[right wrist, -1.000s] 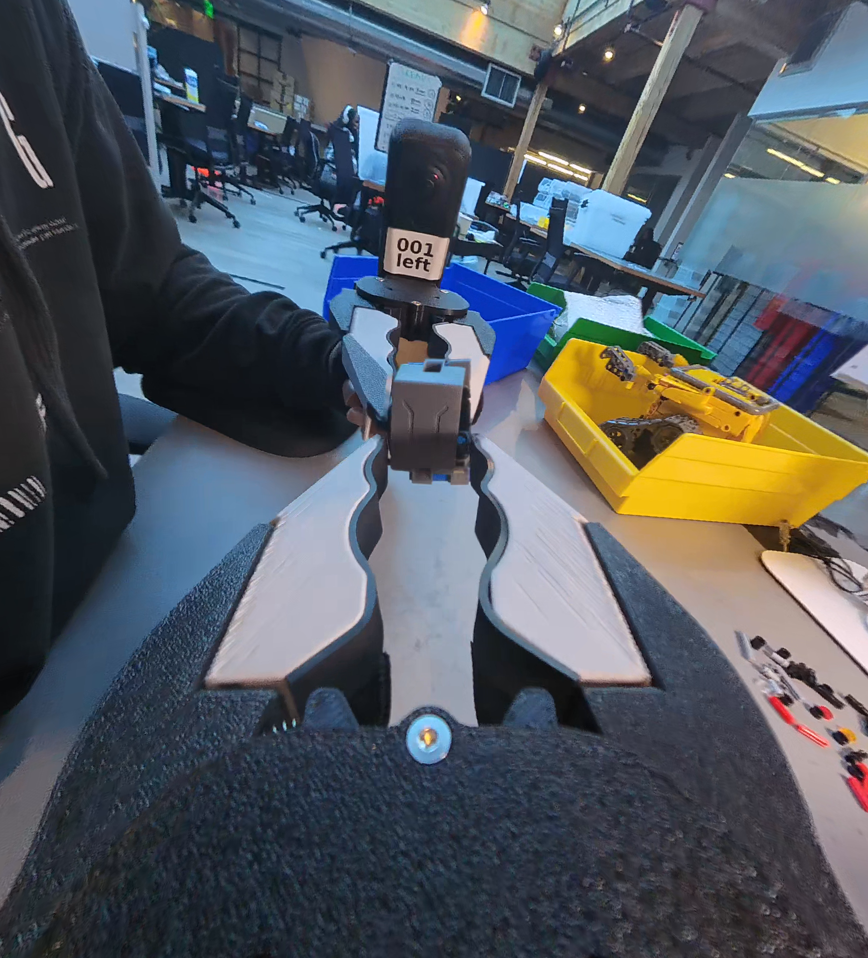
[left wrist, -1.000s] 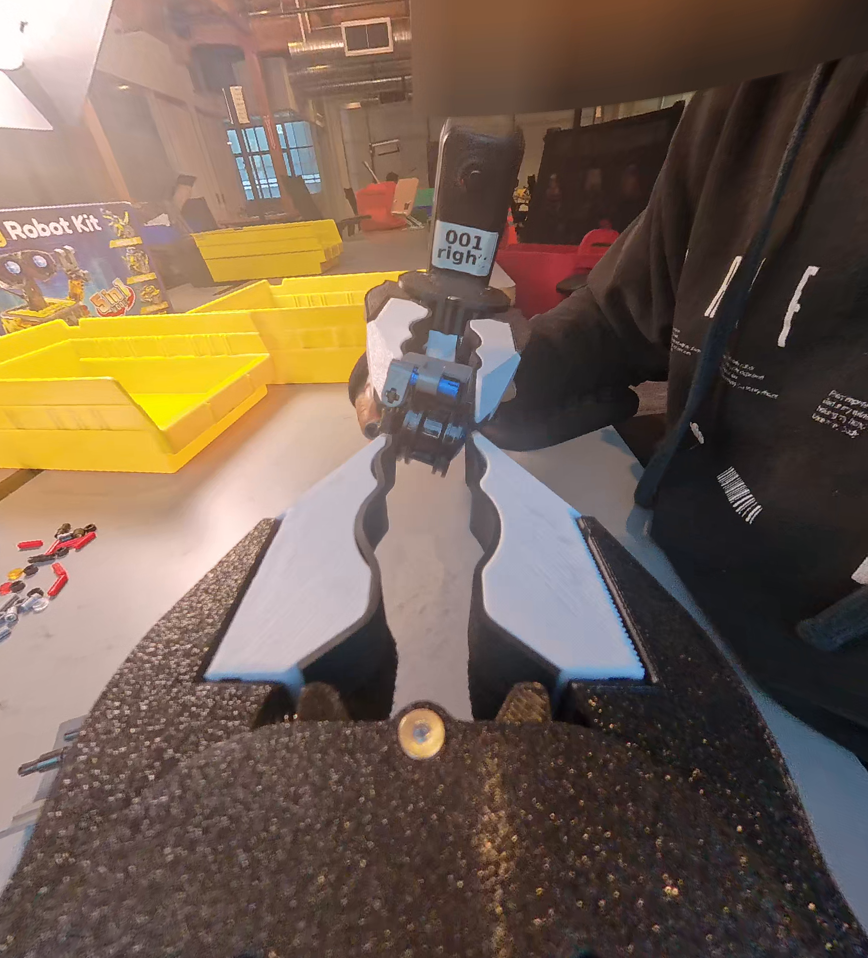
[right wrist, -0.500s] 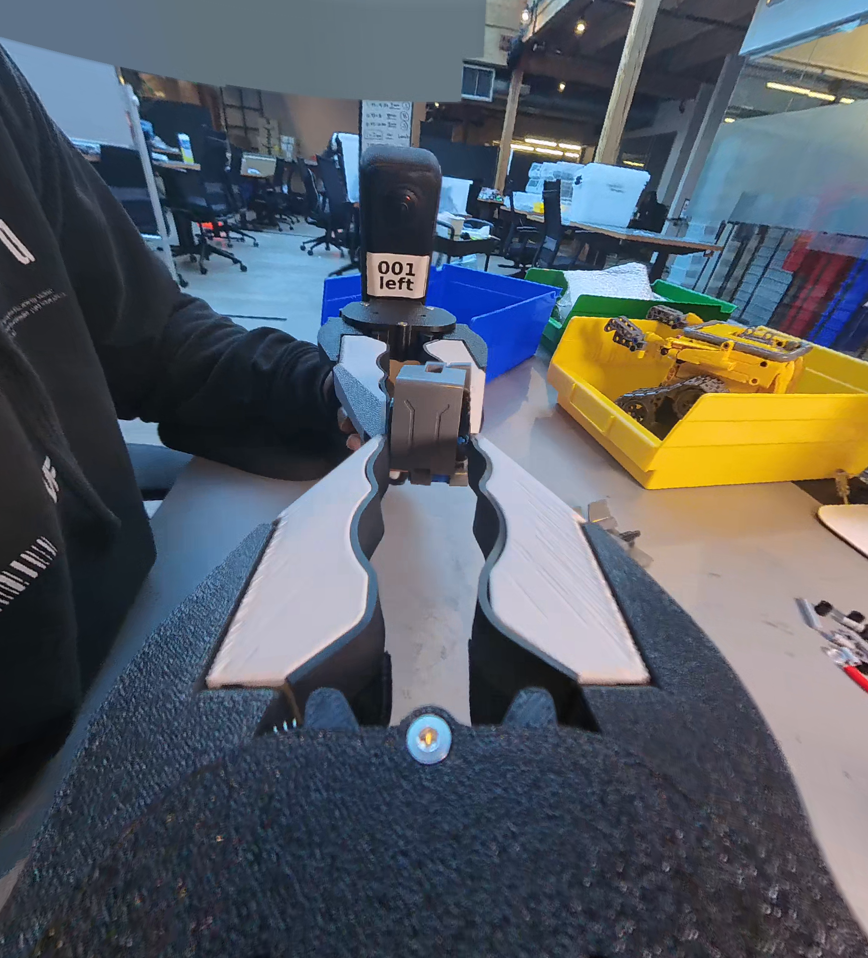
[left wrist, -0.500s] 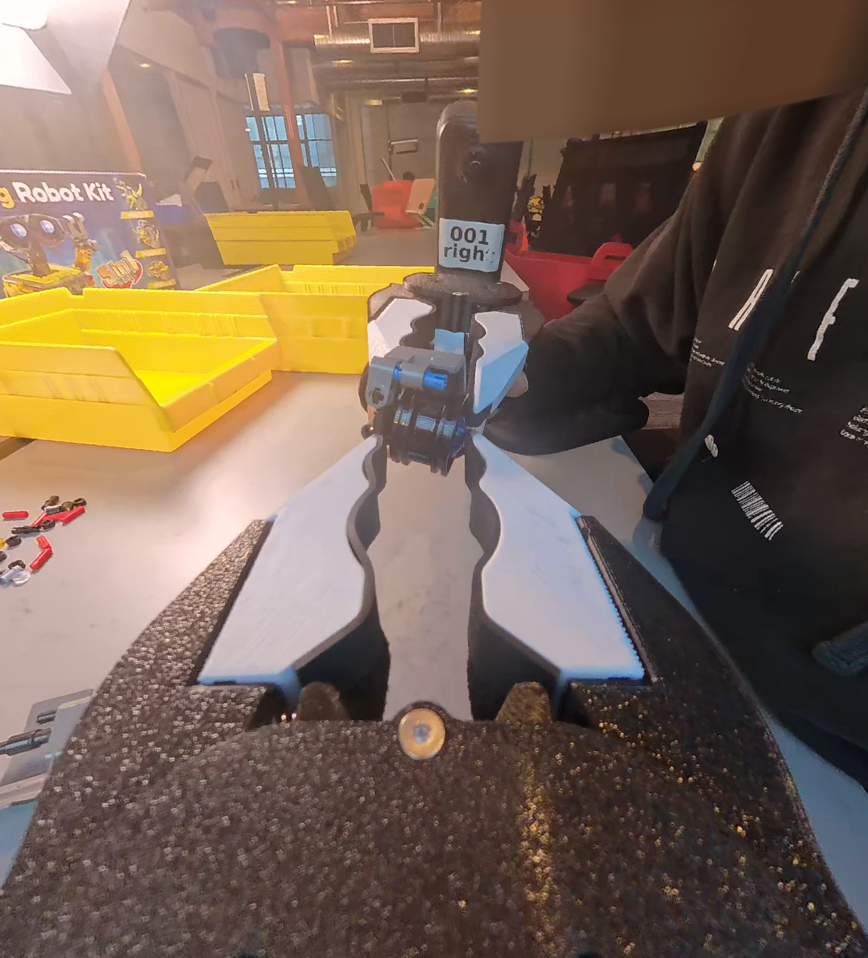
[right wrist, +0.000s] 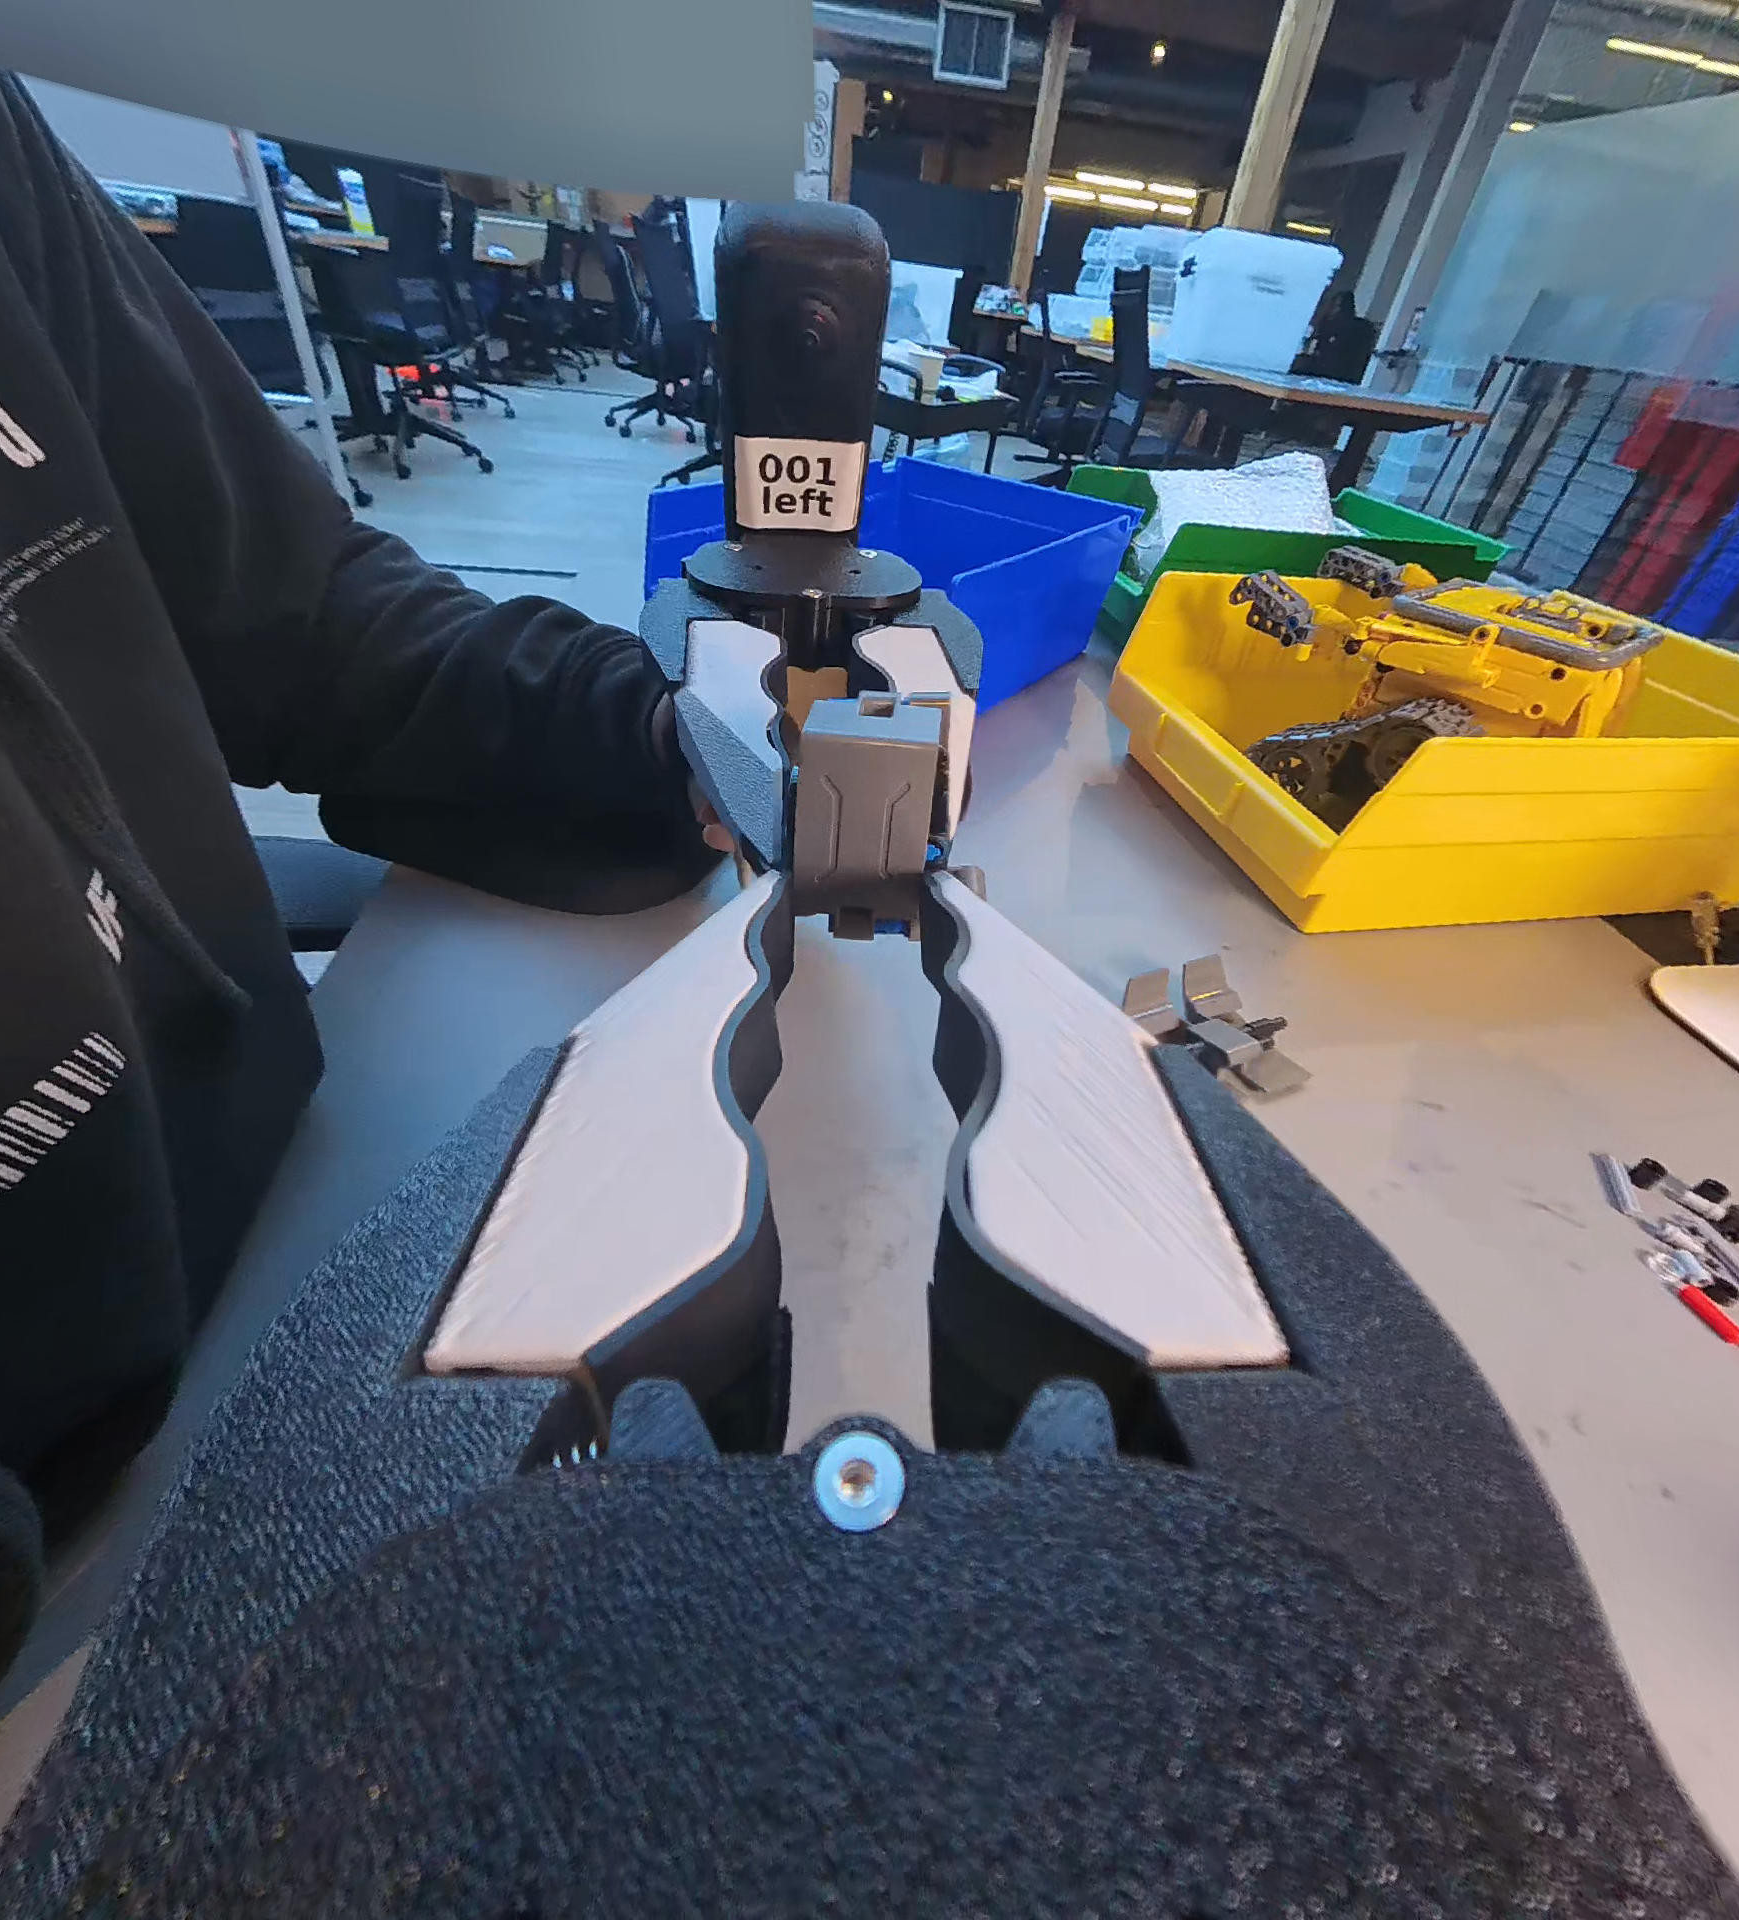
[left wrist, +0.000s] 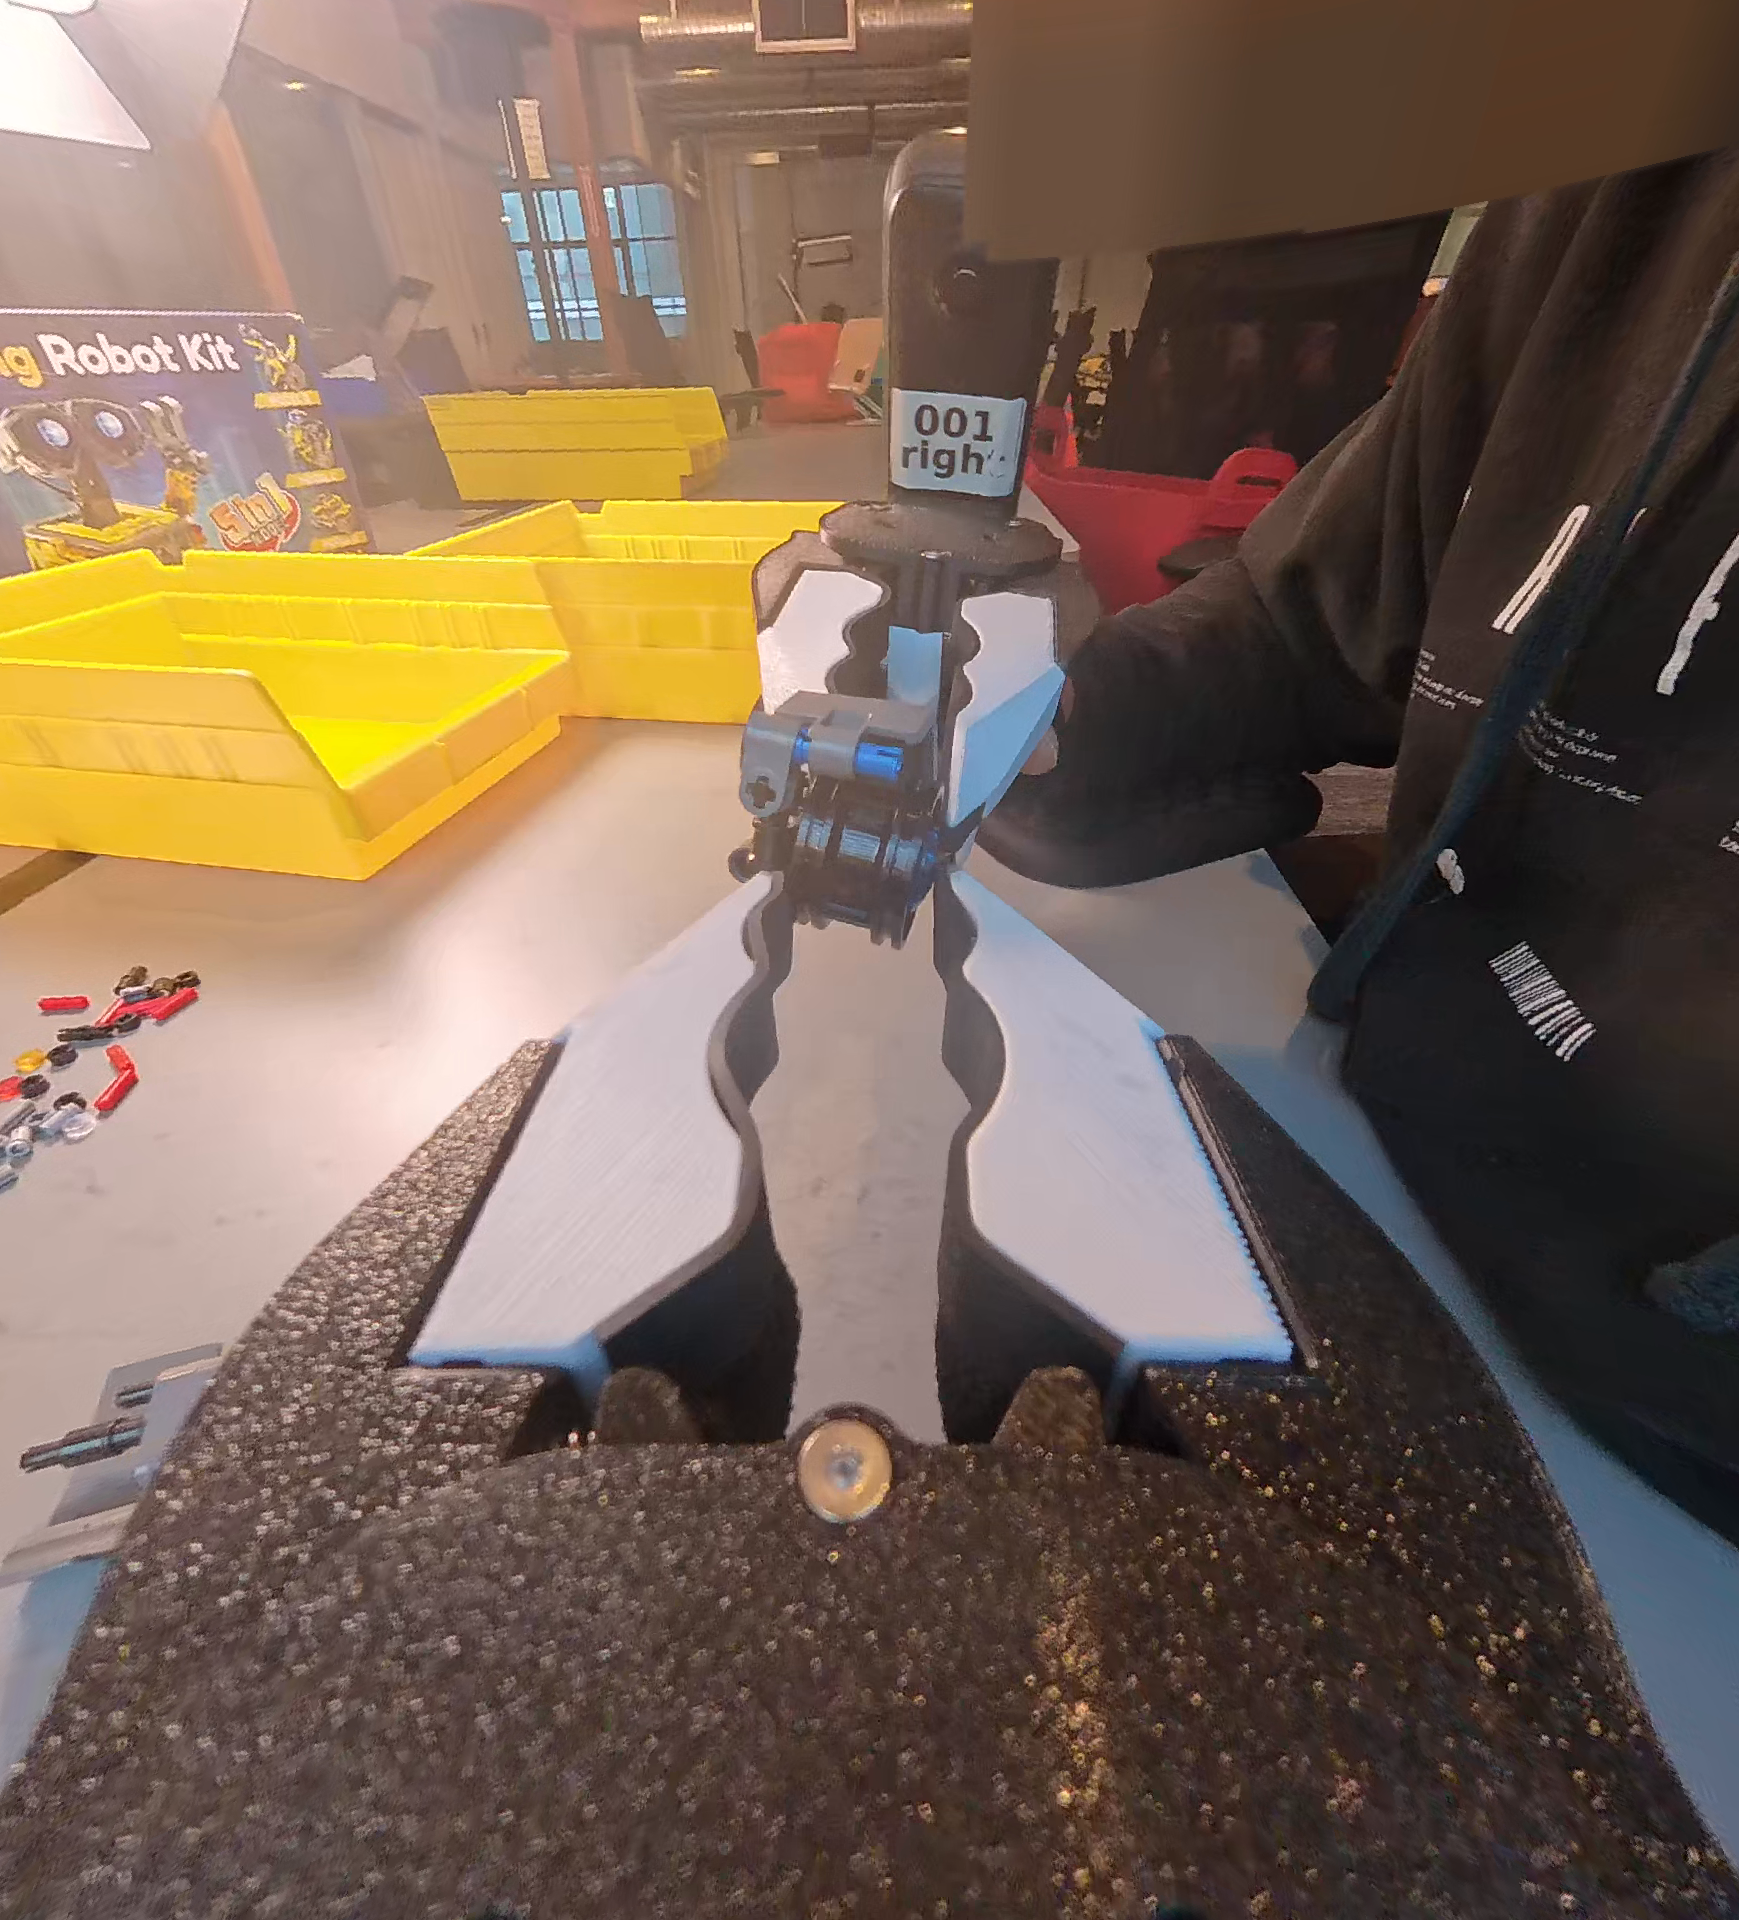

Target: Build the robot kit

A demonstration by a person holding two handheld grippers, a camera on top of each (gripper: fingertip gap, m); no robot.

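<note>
A small brick assembly, grey, black and blue [left wrist: 839, 821], is held in the air over the grey table [left wrist: 429, 997] between my two grippers, which face each other tip to tip. My left gripper [left wrist: 854, 906] is shut on its near end. My right gripper [left wrist: 880, 774] grips it from the far side. In the right wrist view the assembly shows a grey block face [right wrist: 865, 800]. My right gripper [right wrist: 857, 896] is shut on its lower end, and the left gripper [right wrist: 849, 774] clamps its sides. A person in a black hoodie [left wrist: 1571, 727] holds both grippers.
Empty yellow bins [left wrist: 221, 727], a printed kit box [left wrist: 117, 436] and loose small parts [left wrist: 34, 1081] lie on the left. In the right wrist view, a yellow bin [right wrist: 1467, 852] holds a yellow tracked model [right wrist: 1416, 665]. Blue [right wrist: 1010, 561] and green [right wrist: 1260, 540] bins and grey pieces [right wrist: 1208, 1023] are nearby. Less than 4 cm separates the two grippers' tips.
Both grippers stay shut on the assembly. The pair has turned and shifted a little, so the assembly's blue-pinned part now sticks out left. The grey pieces on the table have come into the right view.
</note>
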